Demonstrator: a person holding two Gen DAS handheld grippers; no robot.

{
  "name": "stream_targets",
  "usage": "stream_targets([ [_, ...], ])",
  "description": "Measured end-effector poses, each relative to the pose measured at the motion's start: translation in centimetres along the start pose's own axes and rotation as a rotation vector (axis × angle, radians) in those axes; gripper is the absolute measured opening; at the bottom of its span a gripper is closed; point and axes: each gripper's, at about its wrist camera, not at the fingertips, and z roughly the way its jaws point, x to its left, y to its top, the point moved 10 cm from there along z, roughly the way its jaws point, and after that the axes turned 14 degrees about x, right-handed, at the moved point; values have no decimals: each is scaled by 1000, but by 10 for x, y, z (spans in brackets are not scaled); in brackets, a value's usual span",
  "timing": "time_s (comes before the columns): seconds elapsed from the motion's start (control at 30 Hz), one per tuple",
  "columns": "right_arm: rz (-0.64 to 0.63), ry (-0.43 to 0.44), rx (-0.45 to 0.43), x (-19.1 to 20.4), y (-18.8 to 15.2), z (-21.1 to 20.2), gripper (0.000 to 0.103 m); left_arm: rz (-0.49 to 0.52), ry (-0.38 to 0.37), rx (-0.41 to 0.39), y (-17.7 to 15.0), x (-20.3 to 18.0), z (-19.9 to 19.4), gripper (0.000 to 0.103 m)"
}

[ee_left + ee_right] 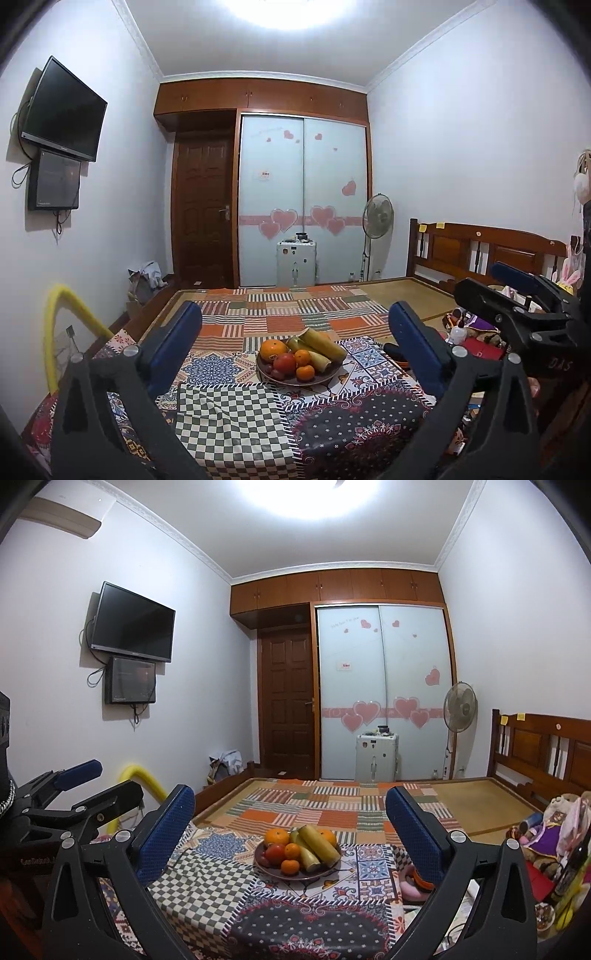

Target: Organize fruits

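A dark plate (325,377) (275,874) sits on a patchwork cloth. On it lie oranges (272,349) (277,837), a red apple (284,363) (275,853), small tangerines (305,373) (290,867) and yellow-green cane pieces (324,344) (319,843). My left gripper (295,347) is open and empty, held back from the plate. My right gripper (290,830) is open and empty too. The right gripper also shows at the right of the left wrist view (517,295), and the left gripper at the left of the right wrist view (77,786).
The patchwork cloth (229,417) (207,886) covers a bed. A wooden headboard (480,251) stands at right with toys and bottles (546,834) below it. A fan (377,218), a white case (295,264), wardrobe doors and a wall TV (62,110) are farther off.
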Motion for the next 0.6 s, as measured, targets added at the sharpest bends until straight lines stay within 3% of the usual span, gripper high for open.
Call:
stream_targets([
  [0.6,3,-1,-2,-1,0,-3,103,13,-9,-3,-1,-4,-2,103],
])
